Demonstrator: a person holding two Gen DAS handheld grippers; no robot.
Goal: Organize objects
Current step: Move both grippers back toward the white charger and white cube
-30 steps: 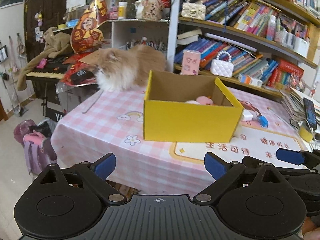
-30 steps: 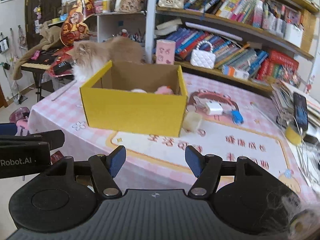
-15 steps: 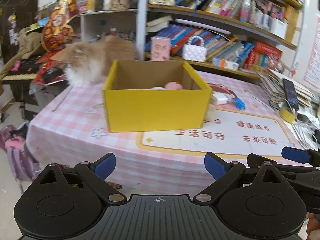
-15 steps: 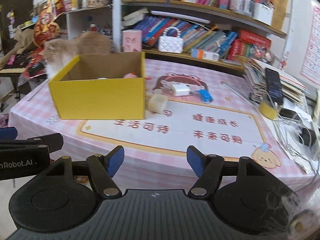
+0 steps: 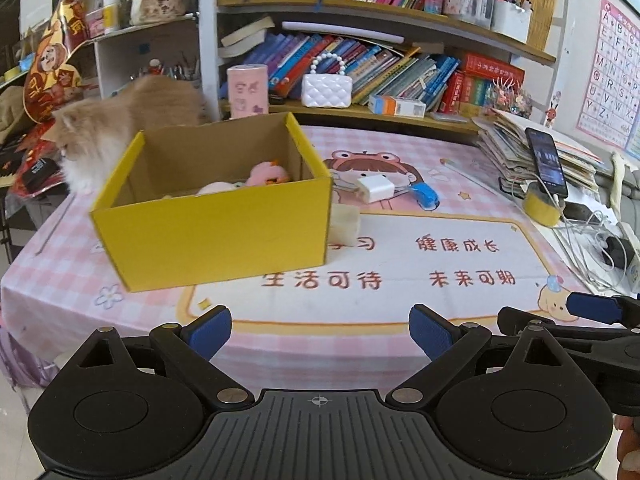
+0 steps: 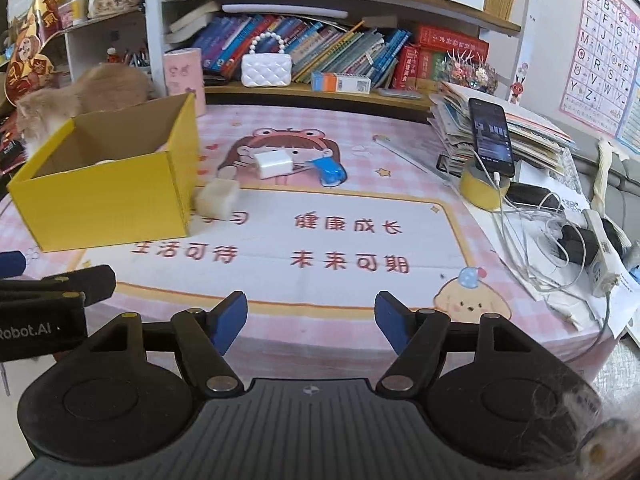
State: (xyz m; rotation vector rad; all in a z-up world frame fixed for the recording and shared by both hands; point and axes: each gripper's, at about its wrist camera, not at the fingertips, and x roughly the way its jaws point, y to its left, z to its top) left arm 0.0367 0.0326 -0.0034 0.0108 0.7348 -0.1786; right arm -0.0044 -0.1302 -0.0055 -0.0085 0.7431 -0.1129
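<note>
On the pink checked tablecloth [image 5: 72, 280], the yellow box [image 5: 224, 236] is the landmark for everything else. It stands open-topped, with pink soft toys [image 5: 266, 174] lying inside against its far wall. Touching the box's right-hand corner sits a pale cube [image 6: 218, 198], partly hidden by the box in the left wrist view. Beyond the cube, farther from the box, a white charger block [image 6: 274, 164] lies just beside a blue clip-like thing [image 6: 330, 170]. Behind the box, at its far left corner, a long-haired ginger cat [image 5: 116, 132] sits on the table's far edge, and a pink cylinder [image 5: 247, 90] stands behind the box's back wall, against the bookshelf [image 5: 400, 76].

Well to the right of the box, a stack of papers [image 6: 516, 132] carries a phone [image 6: 490, 136] propped on a yellow tape roll [image 6: 482, 190], with cables and a power strip [image 6: 600, 252] spread nearby.

Both tongs hover at the near edge of the table, short of the box and apart from everything on it. The left gripper [image 5: 320, 326] has its blue pads spread wide with nothing between them. The right gripper [image 6: 312, 318] is likewise parted and empty, its jaws having just been opening. Nothing lies between either gripper and the cube, charger or clip; only the bare printed mat [image 6: 360, 240] lies before them.
</note>
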